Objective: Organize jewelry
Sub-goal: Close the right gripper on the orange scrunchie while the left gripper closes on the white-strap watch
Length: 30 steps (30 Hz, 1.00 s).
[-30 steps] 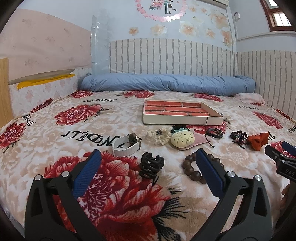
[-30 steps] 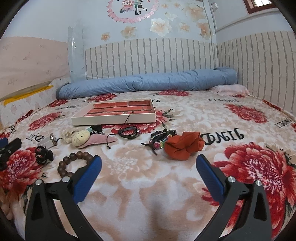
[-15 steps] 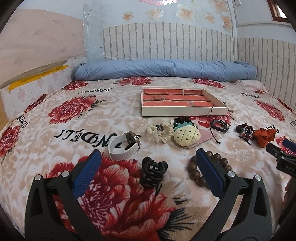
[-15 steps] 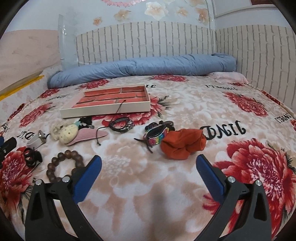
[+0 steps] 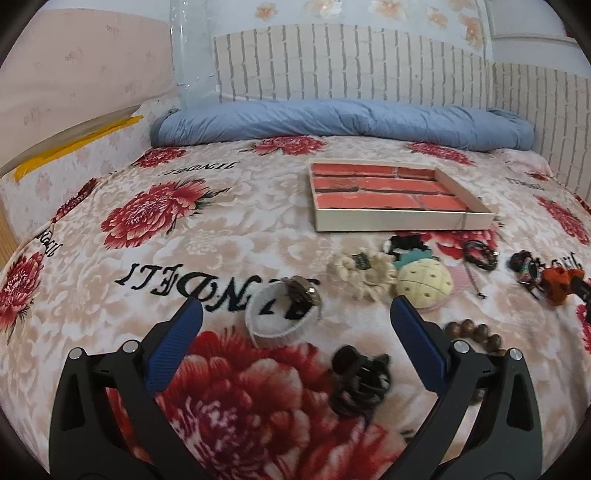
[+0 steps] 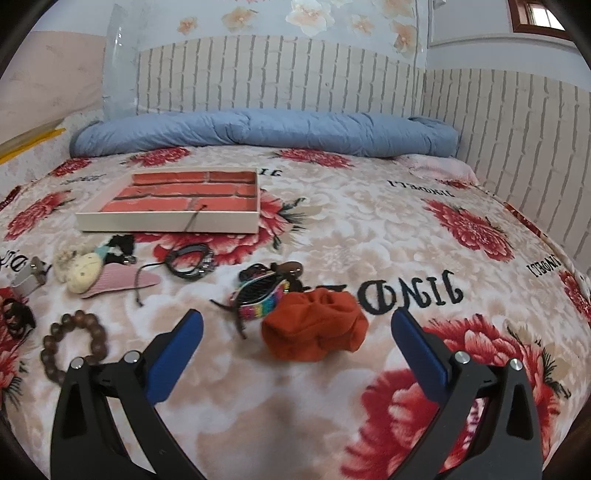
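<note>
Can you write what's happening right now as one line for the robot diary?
left tool: open, over white watch | right tool: open, over orange scrunchie | tray: empty

Black lettering woven into the floral blanket (image 5: 229, 236) repeats one word, seen upside down or mirrored: roughly "JINDELI" near the white band (image 5: 282, 317), and again beside the orange scrunchie (image 6: 314, 325). No other text is legible.

Bed: you face a floral blanket (image 5: 184, 236), rolled blue quilt (image 6: 266, 131) behind.
Walls: brick-pattern panelling (image 6: 280, 77), window (image 6: 537, 16) upper right.

Black tool (image 5: 295, 310), blue ribbed pads (image 5: 173, 345), silver screws.
</note>
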Available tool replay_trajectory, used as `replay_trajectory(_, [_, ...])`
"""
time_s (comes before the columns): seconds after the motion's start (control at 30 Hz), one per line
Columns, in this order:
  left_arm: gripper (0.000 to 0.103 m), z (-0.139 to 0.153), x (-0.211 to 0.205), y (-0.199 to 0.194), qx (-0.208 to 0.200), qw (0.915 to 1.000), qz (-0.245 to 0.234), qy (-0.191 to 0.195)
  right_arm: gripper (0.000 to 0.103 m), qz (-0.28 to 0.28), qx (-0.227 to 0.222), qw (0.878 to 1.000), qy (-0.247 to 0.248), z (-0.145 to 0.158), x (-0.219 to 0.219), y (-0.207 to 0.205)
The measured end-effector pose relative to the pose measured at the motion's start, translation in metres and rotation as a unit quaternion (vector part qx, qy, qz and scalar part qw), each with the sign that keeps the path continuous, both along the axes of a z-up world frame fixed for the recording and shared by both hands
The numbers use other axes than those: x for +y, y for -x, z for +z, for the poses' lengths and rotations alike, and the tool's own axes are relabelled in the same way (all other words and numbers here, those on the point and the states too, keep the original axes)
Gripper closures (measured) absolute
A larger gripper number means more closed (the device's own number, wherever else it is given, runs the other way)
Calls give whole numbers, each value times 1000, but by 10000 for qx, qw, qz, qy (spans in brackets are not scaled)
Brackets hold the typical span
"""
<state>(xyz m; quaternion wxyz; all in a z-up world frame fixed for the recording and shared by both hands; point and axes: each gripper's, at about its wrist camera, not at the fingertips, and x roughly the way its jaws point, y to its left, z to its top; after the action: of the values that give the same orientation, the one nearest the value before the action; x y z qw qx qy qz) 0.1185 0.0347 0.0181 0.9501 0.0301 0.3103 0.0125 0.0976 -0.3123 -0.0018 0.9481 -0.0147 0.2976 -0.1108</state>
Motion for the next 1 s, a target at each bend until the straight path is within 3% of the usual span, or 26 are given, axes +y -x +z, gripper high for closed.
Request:
replay_trajectory(0.27, [5, -9, 21, -23, 154, 9998, 111, 17, 5, -119, 185, 9997, 76, -8, -12, -25])
replay_trajectory(0.33, [5, -9, 24, -26, 139, 9998, 131, 28, 11, -155, 263, 9995, 66, -11, -15, -29])
replay_trajectory(0.43, [16, -14, 33, -35, 307, 9994, 123, 106, 18, -201, 396, 9990, -35, -17, -22, -34])
replay_trajectory(0.5, [29, -19, 39, -41, 452, 9987, 117, 192, 20, -230, 477, 9985, -115, -21, -27, -38])
replay_trajectory(0.67, [34, -32, 50, -54, 739, 9969, 181, 203, 25, -275, 635, 9974, -207, -29, -31, -44])
replay_trajectory(0.87, [54, -55, 56, -73, 1351, 9904, 77, 296, 31, -234, 871, 9954, -312, -39, -33, -52])
replay_trajectory(1.0, [60, -64, 58, -83, 1538, 9871, -52, 451, 37, -179, 1006, 9941, -372, -42, -33, -58])
